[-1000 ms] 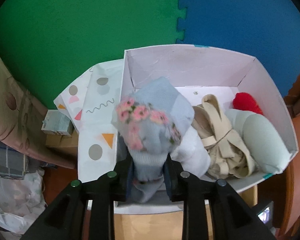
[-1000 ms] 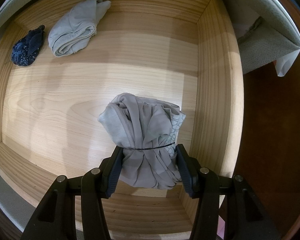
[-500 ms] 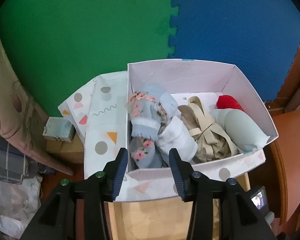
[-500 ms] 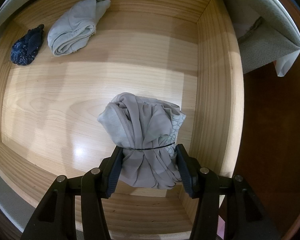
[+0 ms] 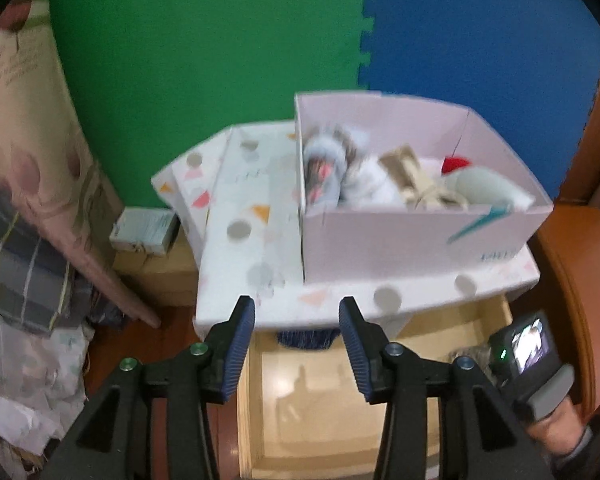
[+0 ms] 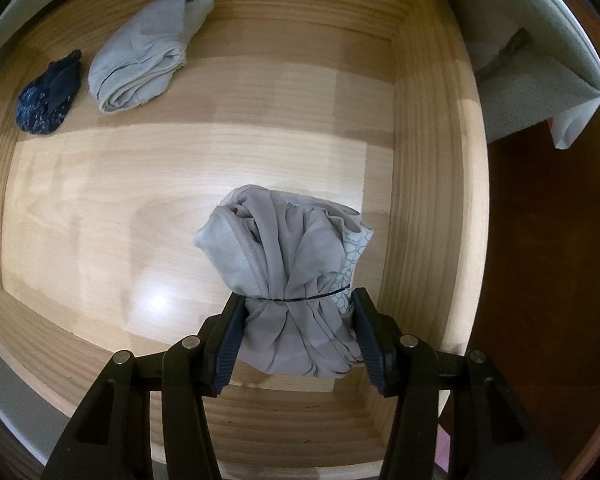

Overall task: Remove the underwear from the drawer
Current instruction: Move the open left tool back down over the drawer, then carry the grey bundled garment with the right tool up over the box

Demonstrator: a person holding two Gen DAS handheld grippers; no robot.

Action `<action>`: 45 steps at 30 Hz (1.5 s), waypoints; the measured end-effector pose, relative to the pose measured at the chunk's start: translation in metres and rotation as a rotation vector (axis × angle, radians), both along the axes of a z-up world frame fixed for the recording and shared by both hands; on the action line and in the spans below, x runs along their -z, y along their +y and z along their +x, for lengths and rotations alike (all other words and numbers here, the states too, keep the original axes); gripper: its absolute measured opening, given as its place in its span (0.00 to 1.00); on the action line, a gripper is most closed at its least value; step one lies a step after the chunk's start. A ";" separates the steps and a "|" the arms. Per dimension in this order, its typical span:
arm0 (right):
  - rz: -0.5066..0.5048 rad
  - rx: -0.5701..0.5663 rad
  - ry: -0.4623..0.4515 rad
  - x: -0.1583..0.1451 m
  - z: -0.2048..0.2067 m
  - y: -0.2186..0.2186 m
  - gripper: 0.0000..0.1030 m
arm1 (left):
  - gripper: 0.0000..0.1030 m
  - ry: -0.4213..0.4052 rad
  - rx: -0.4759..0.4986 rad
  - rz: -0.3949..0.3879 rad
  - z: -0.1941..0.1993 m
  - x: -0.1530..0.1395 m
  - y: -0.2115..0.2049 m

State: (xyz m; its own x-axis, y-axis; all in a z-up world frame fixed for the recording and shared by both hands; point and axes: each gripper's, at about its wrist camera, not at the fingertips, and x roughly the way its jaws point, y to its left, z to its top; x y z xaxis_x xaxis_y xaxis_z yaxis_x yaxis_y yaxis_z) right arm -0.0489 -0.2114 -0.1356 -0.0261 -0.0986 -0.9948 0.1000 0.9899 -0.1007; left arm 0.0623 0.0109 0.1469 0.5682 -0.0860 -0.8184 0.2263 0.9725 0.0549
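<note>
In the right wrist view my right gripper (image 6: 298,312) is shut on a grey rolled underwear bundle (image 6: 288,264) tied with a black band, over the wooden drawer (image 6: 424,200) floor near its right wall. A pale grey rolled pair (image 6: 144,68) and a dark blue pair (image 6: 48,98) lie at the drawer's far left. In the left wrist view my left gripper (image 5: 298,320) is open and empty, in front of the white box (image 5: 380,240). A blue floral bundle (image 5: 324,172) lies in the box's left end with several other rolled garments.
The box stands on a white dotted surface (image 5: 240,232) over the open drawer (image 5: 320,400). The right gripper's camera (image 5: 528,348) shows at lower right. Green and blue foam mats (image 5: 220,40) lie behind. Folded fabric (image 5: 24,240) piles at the left.
My left gripper let go of the blue floral bundle into the box, opened, and pulled back and down from the box. My right gripper stays shut on the grey bundle.
</note>
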 end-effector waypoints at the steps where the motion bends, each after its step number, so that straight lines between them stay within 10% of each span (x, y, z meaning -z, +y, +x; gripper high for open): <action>1: 0.001 0.006 0.003 0.000 0.001 0.000 0.48 | 0.43 0.012 -0.002 0.004 -0.003 0.008 0.002; 22: 0.018 0.129 -0.012 -0.005 -0.001 -0.013 0.47 | 0.43 0.167 -0.149 0.012 -0.018 0.149 0.020; 45: 0.066 0.101 -0.112 -0.078 -0.025 -0.016 0.45 | 0.43 0.184 -0.199 0.026 -0.016 0.152 0.026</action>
